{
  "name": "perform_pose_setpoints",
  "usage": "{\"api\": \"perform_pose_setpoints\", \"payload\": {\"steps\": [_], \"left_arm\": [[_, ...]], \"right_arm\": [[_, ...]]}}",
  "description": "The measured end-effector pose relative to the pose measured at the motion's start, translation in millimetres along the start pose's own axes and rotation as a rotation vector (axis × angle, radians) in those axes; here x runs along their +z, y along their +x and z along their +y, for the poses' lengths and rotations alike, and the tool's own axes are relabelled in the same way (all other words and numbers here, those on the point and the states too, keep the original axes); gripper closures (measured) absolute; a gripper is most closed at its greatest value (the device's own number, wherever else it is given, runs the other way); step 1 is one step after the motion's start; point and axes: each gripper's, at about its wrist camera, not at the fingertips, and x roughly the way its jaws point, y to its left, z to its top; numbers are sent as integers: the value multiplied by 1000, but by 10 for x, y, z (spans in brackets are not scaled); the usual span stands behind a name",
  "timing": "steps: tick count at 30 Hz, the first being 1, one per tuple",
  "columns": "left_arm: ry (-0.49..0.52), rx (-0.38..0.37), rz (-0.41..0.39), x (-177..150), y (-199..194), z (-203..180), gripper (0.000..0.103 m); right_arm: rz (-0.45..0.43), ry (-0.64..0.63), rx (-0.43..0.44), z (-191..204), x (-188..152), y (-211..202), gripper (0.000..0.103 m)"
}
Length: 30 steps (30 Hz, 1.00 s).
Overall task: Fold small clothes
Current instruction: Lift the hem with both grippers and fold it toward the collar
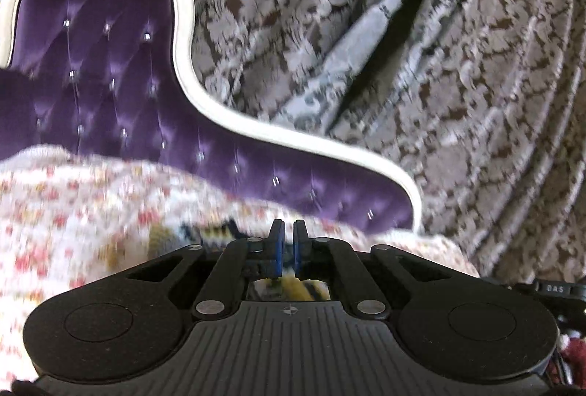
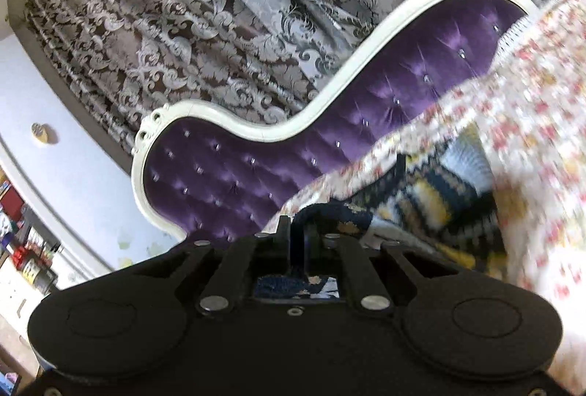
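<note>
A small knitted garment in navy, yellow and white (image 2: pixel 432 198) lies on a floral bedspread (image 2: pixel 531 125). My right gripper (image 2: pixel 297 231) is shut on the garment's navy edge, which bulges up between the fingers. In the left wrist view my left gripper (image 1: pixel 289 231) has its blue-padded fingers almost together with a thin gap. The same garment (image 1: pixel 216 235) shows just left of and below them. I cannot tell whether cloth is pinched between the left fingers. Both views are blurred by motion.
A purple tufted headboard with a white frame (image 1: pixel 110 66) stands behind the bed; it also shows in the right wrist view (image 2: pixel 256 161). Brown and silver damask curtains (image 1: pixel 439 66) hang behind it. Shelves with small items (image 2: pixel 22 242) are at the far left.
</note>
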Motion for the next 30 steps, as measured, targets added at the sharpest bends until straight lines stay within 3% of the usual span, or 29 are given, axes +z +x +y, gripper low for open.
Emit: {"api": "perform_pose_setpoints", "payload": {"steps": [4,6,8,10,14,17,22,27,28,30], "left_arm": [[33,8,11,52,294,118,97],[43,22,37,-3,367,195,87],[62,23,76,-107,401,275,48],[63,7,127,-259,406,365,35],[69,8,268,-562,553,523,34],[130,-4,354,-701,712,530,34],[273,-20,382,-790,954,369,34],[307,-38,428,-847,1179,304,35],[307,-41,450,-869,1229,290,38],[312,-30,473,-919,1294,279,77]], "right_arm": [[9,8,-40,-178,117,324,90],[18,26,-56,-281,111,430,90],[25,43,-79,-387,82,515,90],[34,67,-96,-503,39,584,90],[42,84,-139,-684,-31,662,90],[40,117,-144,-802,-72,672,90],[46,103,-160,-822,-74,688,90],[47,72,-161,-785,-75,703,90],[49,73,-160,-792,-77,707,90],[52,73,-163,-801,-82,711,90]]}}
